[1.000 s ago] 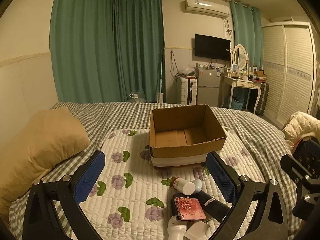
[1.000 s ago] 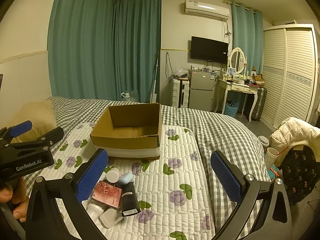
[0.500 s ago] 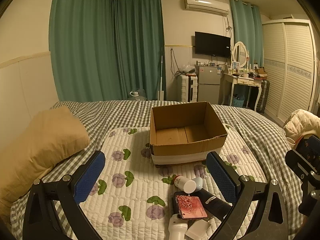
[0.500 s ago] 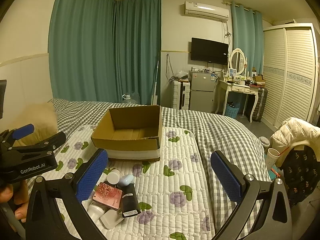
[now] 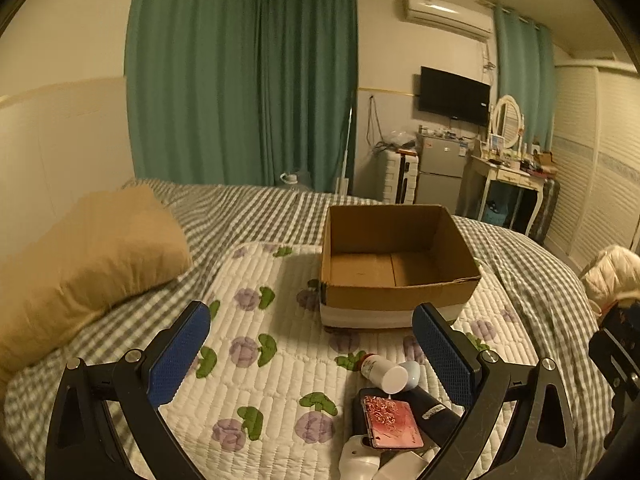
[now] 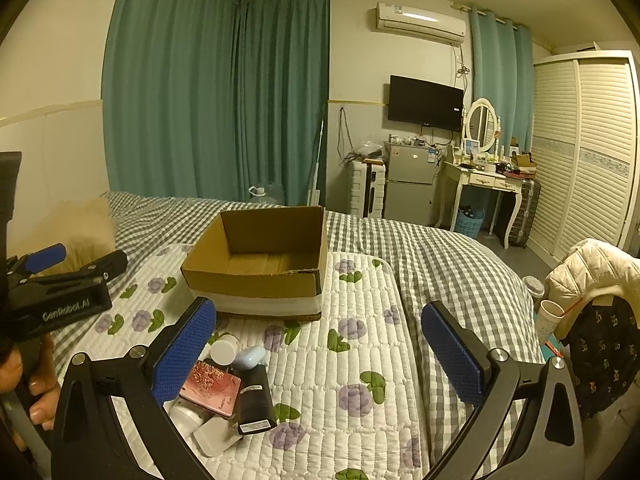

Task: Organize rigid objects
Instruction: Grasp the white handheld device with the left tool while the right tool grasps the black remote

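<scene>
The left gripper (image 5: pixel 312 352) hangs with jaws wide apart and empty; the cardboard box (image 5: pixel 394 264) sits ahead of it on the quilt. The cluster of small items, led by the pink case (image 5: pixel 392 422), lies low and right of its centreline, beside its right finger. The right gripper (image 6: pixel 320 346), equally spread and empty, has the pink case (image 6: pixel 212 386) by its left finger, the black tube (image 6: pixel 254 400) pointing boxward; neither looks clearly nearer.

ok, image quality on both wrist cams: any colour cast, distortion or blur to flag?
Left wrist view: warm yellow cast, strong fisheye bending of the curtains, dark vignette corners; cardboard box sharp. Right wrist view: same cast and bending, mild glare on the air conditioner, pillow looks soft.
</scene>
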